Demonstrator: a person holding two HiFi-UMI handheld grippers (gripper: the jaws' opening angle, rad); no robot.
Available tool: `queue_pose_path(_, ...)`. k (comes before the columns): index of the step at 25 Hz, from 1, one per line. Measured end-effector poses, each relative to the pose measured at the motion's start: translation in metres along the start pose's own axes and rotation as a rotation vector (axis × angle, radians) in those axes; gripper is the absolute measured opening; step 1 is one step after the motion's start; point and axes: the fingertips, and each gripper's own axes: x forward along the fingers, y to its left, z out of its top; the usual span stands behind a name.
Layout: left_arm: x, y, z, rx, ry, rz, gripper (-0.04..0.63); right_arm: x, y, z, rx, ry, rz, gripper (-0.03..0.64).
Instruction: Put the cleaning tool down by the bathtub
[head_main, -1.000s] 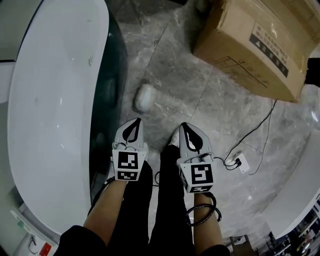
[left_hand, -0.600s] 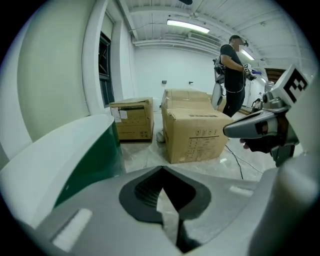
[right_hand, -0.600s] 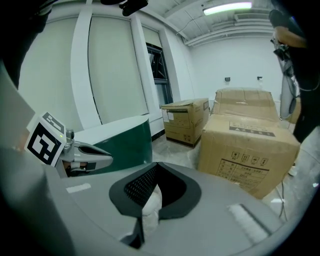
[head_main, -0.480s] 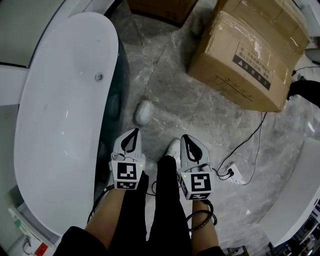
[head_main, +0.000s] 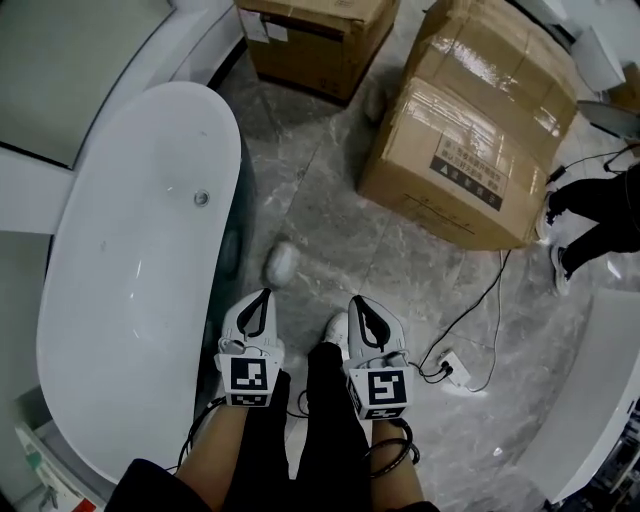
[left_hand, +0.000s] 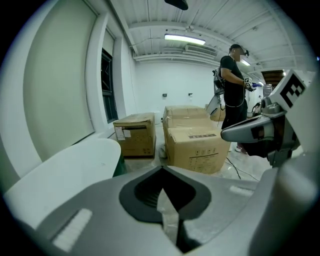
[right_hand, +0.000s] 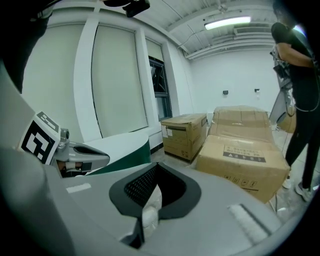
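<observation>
Now cleaning tool (head_main: 283, 262) beside bathtub (head_main: 130, 290), ahead of left gripper (head_main: 262, 297) and right gripper (head_main: 355, 302), both closed.

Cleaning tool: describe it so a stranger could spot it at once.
Find the long white bathtub at the head view's left. On the grey floor beside it, just ahead of the left gripper, lies the cleaning tool. It is small, pale and rounded, unlike the big brown boxes.
</observation>
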Motion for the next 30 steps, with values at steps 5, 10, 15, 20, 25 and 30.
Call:
queue_pose_path(5, -0.009, 0.001, 0.026, -0.005, -0.035, -0.001, 0.0, -0.013, -0.002, 0.03, -0.038, -0.047, -0.018, 0.021)
queue_pose_path(10, -0.027, 0.004, 0.062, -0.015, -0.07, 0.001, 0.0, -0.031, -0.007, 0.058, -0.008, -0.066, -0.071, 0.021)
queue_pose_path(15, -0.046, 0.007, 0.083, -0.025, -0.087, -0.002, 0.0, -0.047, -0.002, 0.075, 0.001, -0.1, -0.08, 0.021)
queue_pose_path(20, -0.059, 0.015, 0.097, 0.009, -0.098, -0.004, 0.0, -0.057, 0.003, 0.113, -0.018, -0.142, -0.104, 0.021)
queue_pose_path(25, -0.073, 0.019, 0.12, 0.015, -0.143, -0.026, 0.0, -0.073, 0.003, 0.137, -0.037, -0.17, -0.141, 0.021)
queue_pose_path(30, -0.084, 0.034, 0.149, -0.004, -0.193, -0.022, 0.0, -0.087, 0.002, 0.157, -0.063, -0.211, -0.149, 0.021)
